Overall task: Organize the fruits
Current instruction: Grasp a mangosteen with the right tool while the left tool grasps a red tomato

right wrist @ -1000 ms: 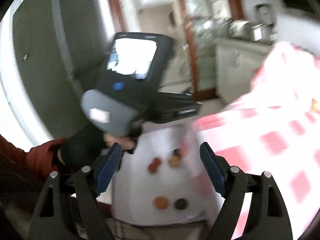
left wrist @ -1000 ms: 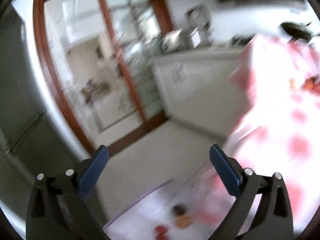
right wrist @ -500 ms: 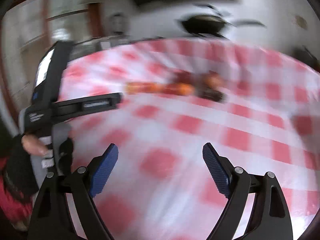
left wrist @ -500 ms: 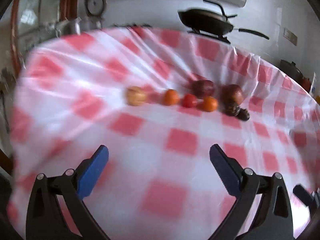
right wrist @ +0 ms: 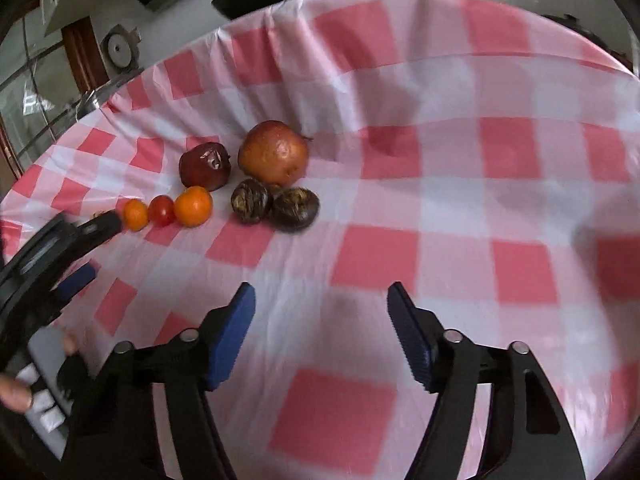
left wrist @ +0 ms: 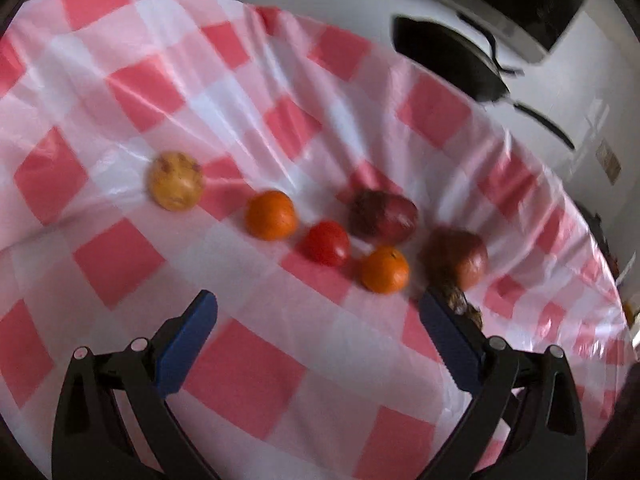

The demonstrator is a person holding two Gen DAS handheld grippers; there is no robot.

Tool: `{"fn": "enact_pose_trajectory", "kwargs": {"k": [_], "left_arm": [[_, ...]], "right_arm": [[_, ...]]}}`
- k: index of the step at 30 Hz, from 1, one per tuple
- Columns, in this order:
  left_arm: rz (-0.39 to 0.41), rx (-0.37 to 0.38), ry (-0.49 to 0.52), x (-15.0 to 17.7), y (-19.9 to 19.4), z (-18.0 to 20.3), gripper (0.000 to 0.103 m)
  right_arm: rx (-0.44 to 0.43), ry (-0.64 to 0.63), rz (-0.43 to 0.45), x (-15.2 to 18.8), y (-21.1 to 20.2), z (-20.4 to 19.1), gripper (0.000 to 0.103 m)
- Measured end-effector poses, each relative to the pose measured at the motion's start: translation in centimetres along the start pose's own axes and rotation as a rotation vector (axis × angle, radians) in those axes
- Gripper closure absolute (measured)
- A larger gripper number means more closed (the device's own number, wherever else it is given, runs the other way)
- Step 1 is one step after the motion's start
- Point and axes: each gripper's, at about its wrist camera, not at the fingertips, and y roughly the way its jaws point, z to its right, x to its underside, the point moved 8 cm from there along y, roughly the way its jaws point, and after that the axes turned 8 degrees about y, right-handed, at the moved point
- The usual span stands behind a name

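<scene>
Left gripper [left wrist: 316,316] spread wide, grasping nothing, above the checked tablecloth [left wrist: 248,384] just short of the fruits [left wrist: 326,242]. Right gripper [right wrist: 322,304] parted, jaws just narrowed, nothing between them, near two dark fruits [right wrist: 276,205].

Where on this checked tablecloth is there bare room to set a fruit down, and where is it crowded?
Free: the wide stretch of tablecloth right of the big reddish fruit and the two dark fruits, and the near strip in front of the right gripper. Crowded: the left-centre cluster, where oranges, a tomato and a dark red fruit sit close, with the left gripper beside them.
</scene>
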Motion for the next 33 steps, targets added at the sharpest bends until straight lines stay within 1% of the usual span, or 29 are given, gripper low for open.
{"fn": "enact_pose_trajectory", "kwargs": {"k": [1,4,6,8,10,13,14,15,16,18,20,23,27,30,32,33], "left_arm": [[-0.001,0.0,-0.014,0.0,0.0,-0.4,0.002],[-0.037,0.029,-0.071,0.1,0.6,-1.3,0.002],[-0.039,0.029,-0.088,0.1,0.8,-1.6,0.002],[-0.044,0.027,-0.082,0.2,1.0,-1.5,0.002],[-0.045,0.02,-0.073,0.3,0.9,-1.4,0.002],[-0.045,0.01,-0.053,0.4,0.9,-1.2,0.002],[-0.046,0.008,-0.047,0.4,0.8,-1.1,0.002],[-0.046,0.007,-0.044,0.4,0.8,-1.1,0.002],[-0.047,0.006,-0.042,0.5,0.8,-1.1,0.002],[-0.052,0.005,-0.039,0.5,0.8,-1.1,0.002],[-0.057,-0.002,-0.034,0.6,0.8,-1.1,0.002],[-0.061,-0.014,-0.017,0.8,0.7,-1.1,0.002],[-0.066,-0.036,-0.006,0.7,0.5,-1.6,0.002],[-0.054,-0.079,-0.006,0.3,0.2,-2.5,0.002],[-0.062,-0.093,-0.001,0.1,0.4,-3.0,0.002],[-0.067,-0.098,0.003,0.0,0.5,-3.2,0.002]], "right_arm": [[0.009,-0.015,-0.007,-0.6,0.8,-0.3,0.042],[0.023,-0.044,-0.034,-1.9,2.8,-0.9,0.048],[0.048,-0.071,-0.073,-2.3,4.5,-1.3,0.05],[0.06,-0.084,-0.091,-2.7,5.8,-1.6,0.05],[0.061,-0.097,-0.097,-3.2,6.4,-2.1,0.05],[0.089,-0.125,-0.095,-3.8,7.5,-2.8,0.05],[0.096,-0.135,-0.094,-3.9,7.8,-3.1,0.052],[0.103,-0.141,-0.093,-4.0,8.0,-3.3,0.059],[0.111,-0.145,-0.09,-4.1,8.1,-3.4,0.062],[0.118,-0.133,-0.092,-3.9,7.9,-3.5,0.064],[0.116,-0.113,-0.083,-3.3,7.4,-3.5,0.064],[0.083,-0.037,-0.049,-2.8,6.1,-3.0,0.064],[0.014,0.104,0.003,-2.6,4.7,-1.4,0.064],[-0.057,0.195,0.018,-2.7,4.5,-0.2,0.064],[-0.11,0.257,0.027,-2.9,4.6,0.7,0.064],[-0.116,0.271,0.034,-3.2,4.6,0.7,0.064]]}}
